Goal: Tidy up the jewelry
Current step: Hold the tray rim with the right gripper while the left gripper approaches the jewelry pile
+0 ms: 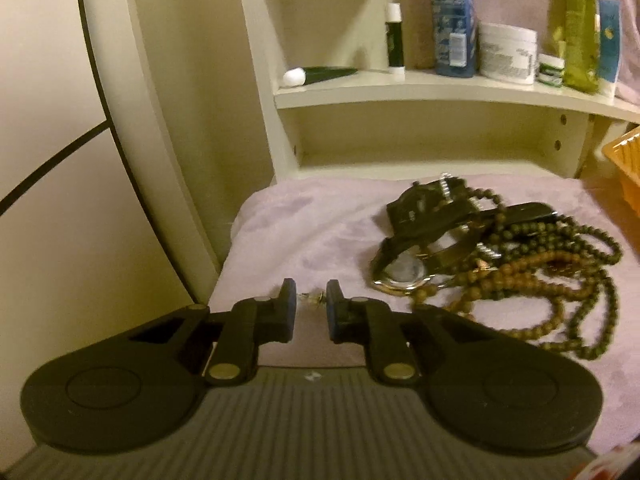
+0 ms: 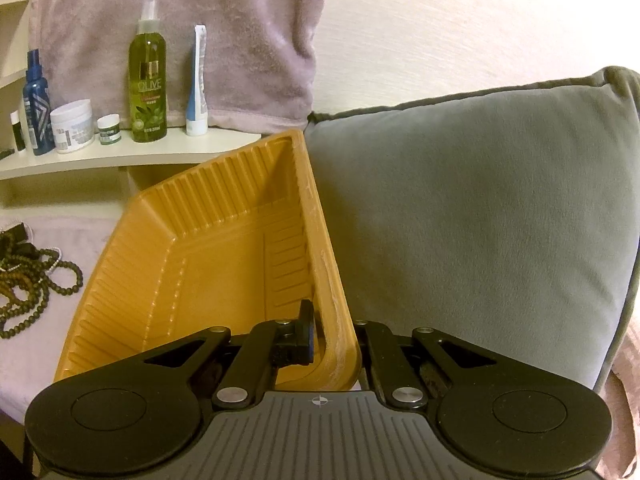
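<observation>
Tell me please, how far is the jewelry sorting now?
Nothing looks sorted yet: the orange tray shows no jewelry inside. In hand: the left gripper is closed on a small earring-like piece, and the right gripper clamps the tray's rim, holding it tilted. Left to do: the pile of bead necklaces and the watch lie on the lilac cloth.

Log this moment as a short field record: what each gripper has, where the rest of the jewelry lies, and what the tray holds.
left gripper: closed on a small earring
right gripper: clamped on the orange tray wall, tray tilted
jewelry pile: bead strands and a watch on the lavender cloth
tray contents: none visible
</observation>
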Action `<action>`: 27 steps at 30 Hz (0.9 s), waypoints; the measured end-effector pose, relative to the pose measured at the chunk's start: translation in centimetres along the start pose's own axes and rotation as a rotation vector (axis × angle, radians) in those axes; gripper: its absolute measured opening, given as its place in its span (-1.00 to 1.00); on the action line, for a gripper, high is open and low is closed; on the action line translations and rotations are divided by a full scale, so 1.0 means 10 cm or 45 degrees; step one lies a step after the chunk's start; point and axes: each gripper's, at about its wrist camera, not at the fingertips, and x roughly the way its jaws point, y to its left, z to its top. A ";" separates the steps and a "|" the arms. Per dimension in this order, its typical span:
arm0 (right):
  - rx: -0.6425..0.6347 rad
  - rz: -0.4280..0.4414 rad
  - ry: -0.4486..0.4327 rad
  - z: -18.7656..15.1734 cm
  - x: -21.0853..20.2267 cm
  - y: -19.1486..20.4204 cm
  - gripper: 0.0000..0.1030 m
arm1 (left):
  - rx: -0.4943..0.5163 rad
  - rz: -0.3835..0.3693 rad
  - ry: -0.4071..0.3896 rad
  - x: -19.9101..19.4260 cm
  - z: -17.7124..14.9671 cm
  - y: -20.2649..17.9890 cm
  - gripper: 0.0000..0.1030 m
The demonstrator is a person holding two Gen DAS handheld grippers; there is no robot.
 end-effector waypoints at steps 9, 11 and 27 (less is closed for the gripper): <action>0.042 0.041 -0.017 -0.04 -0.02 -0.06 -0.89 | 0.039 -0.287 -0.071 -0.60 0.17 -0.64 -0.73; 0.046 0.047 -0.021 -0.05 -0.02 -0.06 -0.89 | 0.074 -0.395 -0.084 -0.73 0.21 -0.91 -0.73; 0.103 0.107 -0.031 -0.07 0.00 -0.14 -0.90 | 0.299 -0.815 -0.077 -0.96 0.14 -2.40 -0.66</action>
